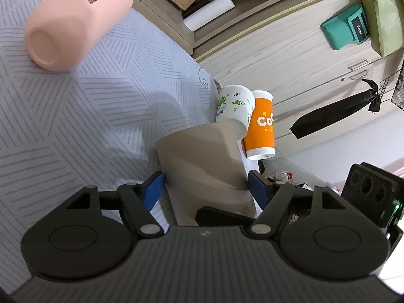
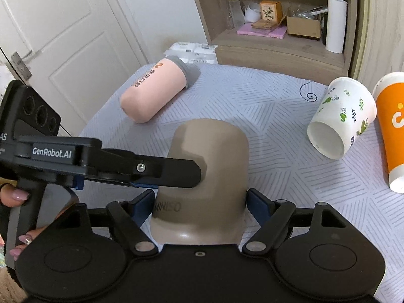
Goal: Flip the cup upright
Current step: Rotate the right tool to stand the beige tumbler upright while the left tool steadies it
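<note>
A taupe MINISO cup (image 2: 207, 174) stands upside down, closed base up, its rim toward me. My right gripper (image 2: 200, 205) is shut on its lower part, blue pads on both sides. My left gripper (image 2: 192, 174) comes in from the left and pinches the same cup higher up. In the left wrist view the cup (image 1: 202, 161) sits between the blue pads of the left gripper (image 1: 205, 189). A pink cup (image 2: 154, 91) lies on its side at the back left. A white leaf-printed paper cup (image 2: 341, 118) lies on its side at the right.
An orange cup (image 2: 394, 131) stands upside down at the far right edge. The grey striped tablecloth (image 2: 252, 106) covers the table. A wooden shelf (image 2: 277, 48) with boxes and a paper roll stands behind. A white door (image 2: 63, 38) is at the left.
</note>
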